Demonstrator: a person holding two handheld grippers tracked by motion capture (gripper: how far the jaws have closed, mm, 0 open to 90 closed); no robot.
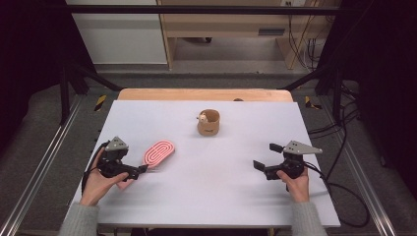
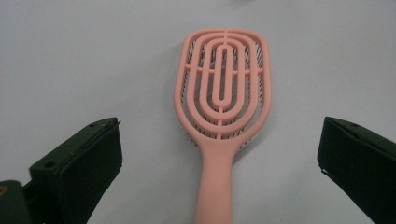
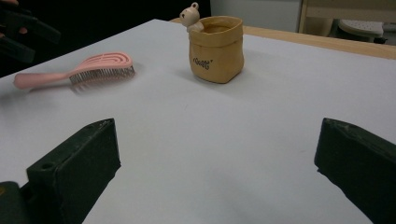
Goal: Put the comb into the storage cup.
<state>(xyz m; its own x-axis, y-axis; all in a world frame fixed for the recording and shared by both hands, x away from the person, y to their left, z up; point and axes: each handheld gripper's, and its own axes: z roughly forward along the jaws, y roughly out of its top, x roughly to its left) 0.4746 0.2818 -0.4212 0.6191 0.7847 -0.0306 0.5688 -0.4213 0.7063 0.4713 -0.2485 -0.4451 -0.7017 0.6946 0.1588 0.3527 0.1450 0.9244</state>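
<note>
A pink hairbrush [image 1: 159, 152] lies bristles down on the white table [image 1: 221, 196], left of centre. My left gripper [image 1: 137, 172] is at its handle end. In the left gripper view the brush handle [image 2: 215, 186] runs up between the wide-apart jaws of that gripper [image 2: 220, 130], and neither jaw touches it. A tan fabric pouch [image 1: 209, 124] with a small bear figure [image 3: 190, 16] at its rim stands upright near the table's middle back. My right gripper [image 1: 266, 156] is held open at the right, empty, facing the pouch [image 3: 215, 49] and the brush [image 3: 93, 67].
A wooden strip [image 1: 204, 94] borders the table's far edge. Black frame posts and rails stand on both sides, with cables [image 1: 344, 191] trailing off the right side. Wooden furniture [image 1: 221, 29] stands on the floor beyond.
</note>
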